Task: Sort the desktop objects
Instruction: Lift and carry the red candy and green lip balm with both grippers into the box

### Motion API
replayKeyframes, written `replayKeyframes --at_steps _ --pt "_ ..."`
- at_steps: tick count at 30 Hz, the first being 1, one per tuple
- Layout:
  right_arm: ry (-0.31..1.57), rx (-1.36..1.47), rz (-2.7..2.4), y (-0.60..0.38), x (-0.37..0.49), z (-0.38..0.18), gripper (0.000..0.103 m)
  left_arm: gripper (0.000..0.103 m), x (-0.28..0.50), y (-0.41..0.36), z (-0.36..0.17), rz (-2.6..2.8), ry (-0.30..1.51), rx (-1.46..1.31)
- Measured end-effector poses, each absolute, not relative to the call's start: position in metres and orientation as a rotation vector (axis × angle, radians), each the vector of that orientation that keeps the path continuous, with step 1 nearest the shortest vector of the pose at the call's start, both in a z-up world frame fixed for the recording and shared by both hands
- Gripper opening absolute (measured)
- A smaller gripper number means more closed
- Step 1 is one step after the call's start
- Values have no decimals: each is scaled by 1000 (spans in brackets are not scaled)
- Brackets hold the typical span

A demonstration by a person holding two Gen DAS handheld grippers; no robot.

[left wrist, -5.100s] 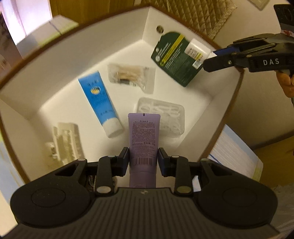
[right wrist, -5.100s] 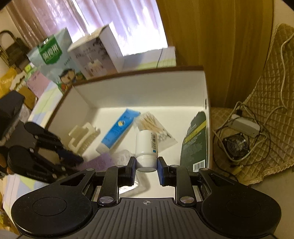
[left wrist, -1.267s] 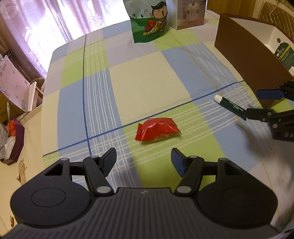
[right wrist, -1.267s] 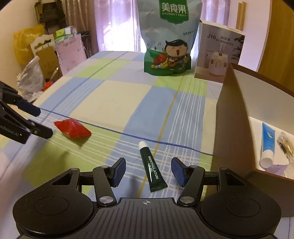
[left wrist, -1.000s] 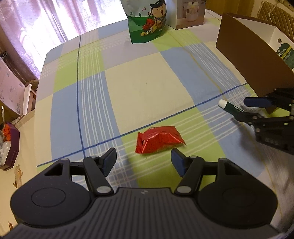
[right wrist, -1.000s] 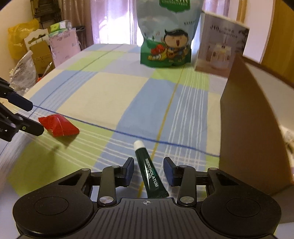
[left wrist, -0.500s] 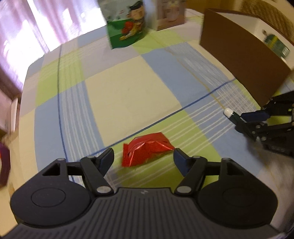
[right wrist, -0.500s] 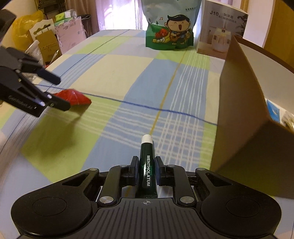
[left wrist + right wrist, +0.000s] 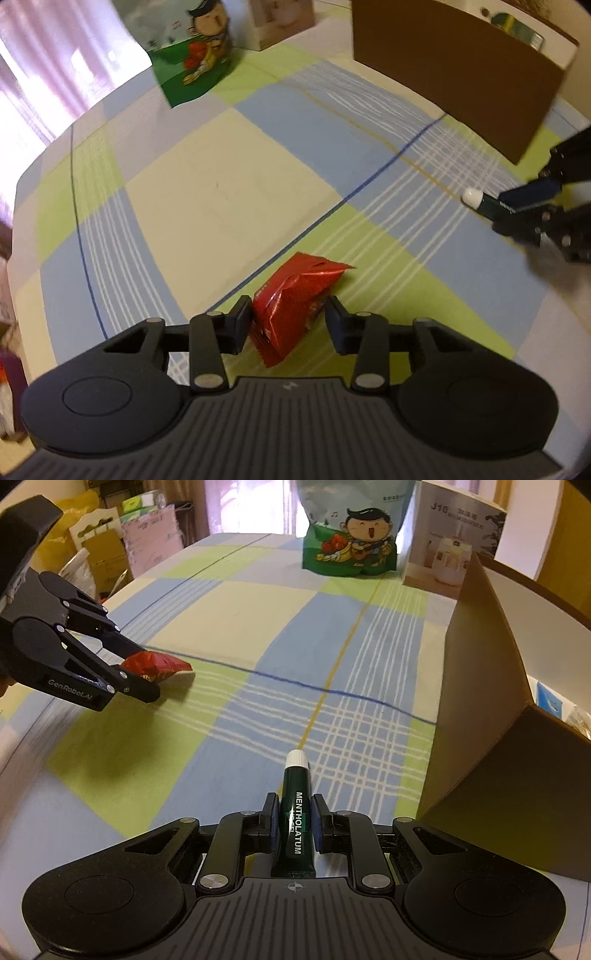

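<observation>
A crumpled red foil packet (image 9: 291, 306) stands on edge on the checked tablecloth between the pads of my left gripper (image 9: 289, 315), which is shut on it. The right wrist view shows the same packet (image 9: 159, 666) in the left gripper (image 9: 140, 672) at the far left. My right gripper (image 9: 294, 803) is shut on a dark green Mentholatum tube (image 9: 295, 782), white cap pointing forward, held just above the cloth. In the left wrist view the tube (image 9: 484, 201) sticks out of the right gripper (image 9: 511, 210) at the right edge.
A brown open box (image 9: 484, 672) with white inner walls stands at the right, with toiletries partly visible inside; it is also the brown box (image 9: 461, 85) at the left view's upper right. A green snack bag (image 9: 351, 535) and a white product carton (image 9: 450, 542) stand at the table's far end.
My left gripper has moved forward over the red packet and its fingers have come together on it. My right gripper keeps the green tube and has shifted slightly.
</observation>
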State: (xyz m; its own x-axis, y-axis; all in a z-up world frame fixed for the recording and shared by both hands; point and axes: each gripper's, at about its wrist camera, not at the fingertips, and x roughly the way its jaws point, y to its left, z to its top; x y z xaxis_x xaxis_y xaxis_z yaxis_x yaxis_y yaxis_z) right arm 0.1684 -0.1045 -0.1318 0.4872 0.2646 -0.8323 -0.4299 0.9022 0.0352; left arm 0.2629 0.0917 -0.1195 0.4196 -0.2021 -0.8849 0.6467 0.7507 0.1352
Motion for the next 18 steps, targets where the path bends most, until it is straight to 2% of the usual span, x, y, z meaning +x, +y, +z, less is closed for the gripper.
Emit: replayKeyframes --at_steps 11,18 --pt "1080 -70 507 -129 141 -121 20 37 233 80 -94 -416 1077 373" --pt "1083 78 486 -183 120 -95 20 37 210 66 -69 -392 1063 310"
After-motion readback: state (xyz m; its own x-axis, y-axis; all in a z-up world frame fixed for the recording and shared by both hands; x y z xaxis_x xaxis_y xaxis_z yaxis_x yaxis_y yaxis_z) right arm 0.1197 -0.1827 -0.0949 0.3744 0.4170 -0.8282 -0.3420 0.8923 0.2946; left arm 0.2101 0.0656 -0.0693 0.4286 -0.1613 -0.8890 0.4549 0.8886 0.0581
